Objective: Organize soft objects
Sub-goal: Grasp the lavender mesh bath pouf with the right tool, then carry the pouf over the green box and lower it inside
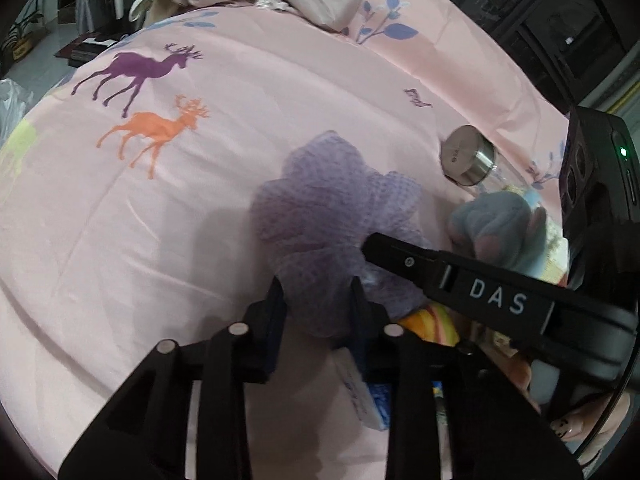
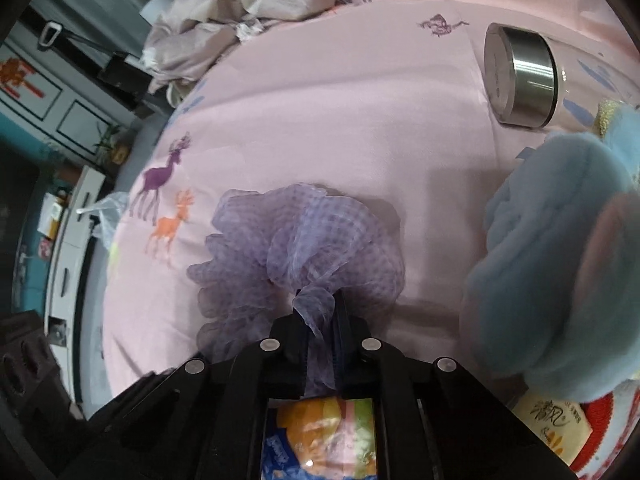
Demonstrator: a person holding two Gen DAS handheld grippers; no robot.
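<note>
Right gripper pinched tight on a gathered tuft of the lilac mesh scrunchie; left gripper narrowed around another fold of the same fabric, pads apparently pressing it; scrunchie lying ruffled on the pink deer-print quilt, blue plush toy just beside, steel-capped jar farther off. Risk, as a judgement: thin mesh slipping from either pinch, or tearing if pulled apart; plush snagged on lifting. Roughly round ring, no clear long axis; flat on the quilt, opening upward.
</note>
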